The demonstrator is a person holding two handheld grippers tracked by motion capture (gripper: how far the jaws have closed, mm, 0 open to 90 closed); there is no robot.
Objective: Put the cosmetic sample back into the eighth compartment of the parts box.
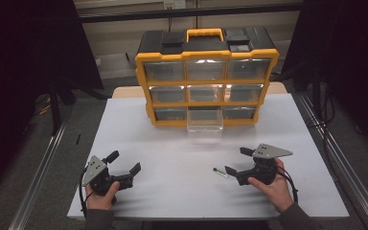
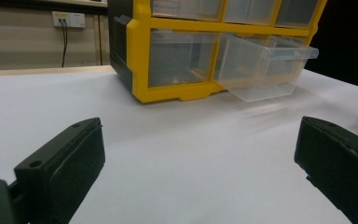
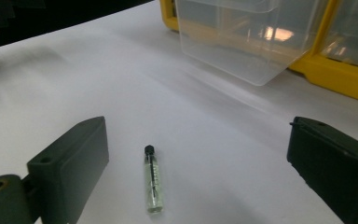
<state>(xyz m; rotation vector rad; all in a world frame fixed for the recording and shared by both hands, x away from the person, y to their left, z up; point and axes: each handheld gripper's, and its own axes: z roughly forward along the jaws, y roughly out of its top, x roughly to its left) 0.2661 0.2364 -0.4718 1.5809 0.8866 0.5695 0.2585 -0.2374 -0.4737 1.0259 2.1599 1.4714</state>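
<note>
- The bottom middle drawer (image 1: 204, 125) of the yellow organizer (image 1: 206, 81) already stands pulled out.
- The small clear vial (image 3: 152, 185) lies on the worktop (image 1: 172, 143), between the right tool's (image 1: 236, 162) wide-open jaws, ungripped.
- Left tool (image 1: 123, 163) rests open, empty.
- Left to do, likely: grasp the vial, place it in the drawer.

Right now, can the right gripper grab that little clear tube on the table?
Probably yes. The right gripper is open, the tube lies flat on the table between its jaws, and nothing is in the way.

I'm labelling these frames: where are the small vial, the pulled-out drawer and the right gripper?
small vial (image 3: 152, 179): right gripper view, clear body.
pulled-out drawer (image 1: 204, 128): high view, front wall.
right gripper (image 1: 236, 161): high view, between its fingertips.
</note>
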